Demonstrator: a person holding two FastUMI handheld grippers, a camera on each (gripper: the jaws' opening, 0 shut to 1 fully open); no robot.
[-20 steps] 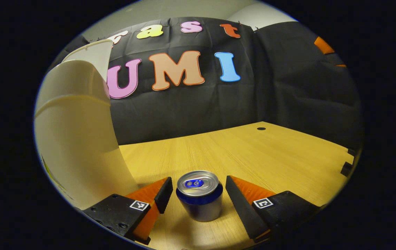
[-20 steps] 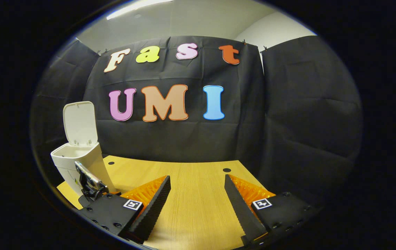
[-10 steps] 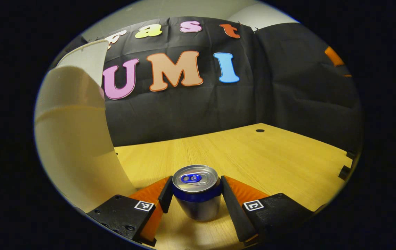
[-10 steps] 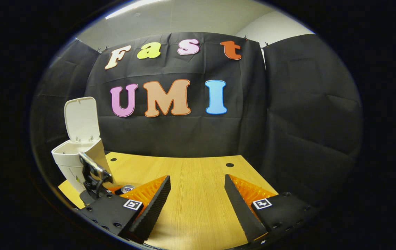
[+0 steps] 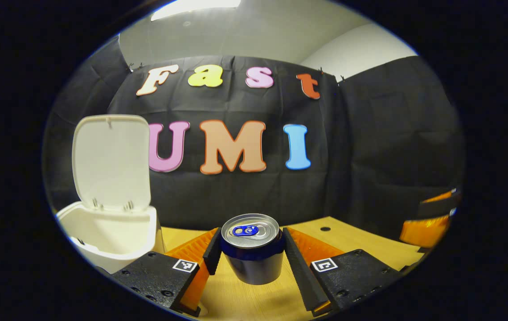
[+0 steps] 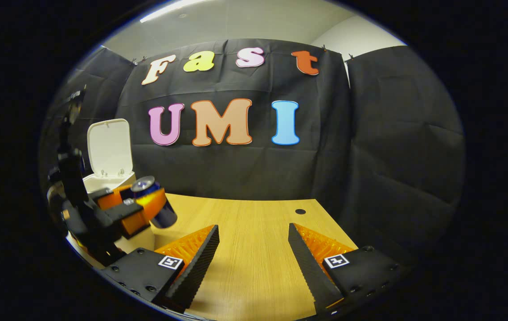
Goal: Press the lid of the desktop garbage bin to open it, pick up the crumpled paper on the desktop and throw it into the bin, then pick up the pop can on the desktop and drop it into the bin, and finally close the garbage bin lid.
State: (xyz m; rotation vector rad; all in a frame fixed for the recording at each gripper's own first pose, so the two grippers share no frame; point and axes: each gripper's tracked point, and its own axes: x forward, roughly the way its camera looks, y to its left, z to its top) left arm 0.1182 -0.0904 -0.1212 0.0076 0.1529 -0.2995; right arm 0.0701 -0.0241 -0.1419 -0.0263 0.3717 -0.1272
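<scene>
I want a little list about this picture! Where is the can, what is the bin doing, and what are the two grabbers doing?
can: pop can, upright, lifted off the desk
left gripper: left gripper, jaws pressed on both sides of the can
right gripper: right gripper, jaws apart, nothing between them, above the desk
bin: garbage bin, white, to the left of the can
lid: lid, standing up, bin open
crumpled paper: not seen on the desk; inside of the bin too hidden to tell
next step, likely: carry the can over the bin opening and let go

each gripper (image 5: 249,261) has black screwed mounts bearing small square black-and-white markers (image 5: 185,265).
</scene>
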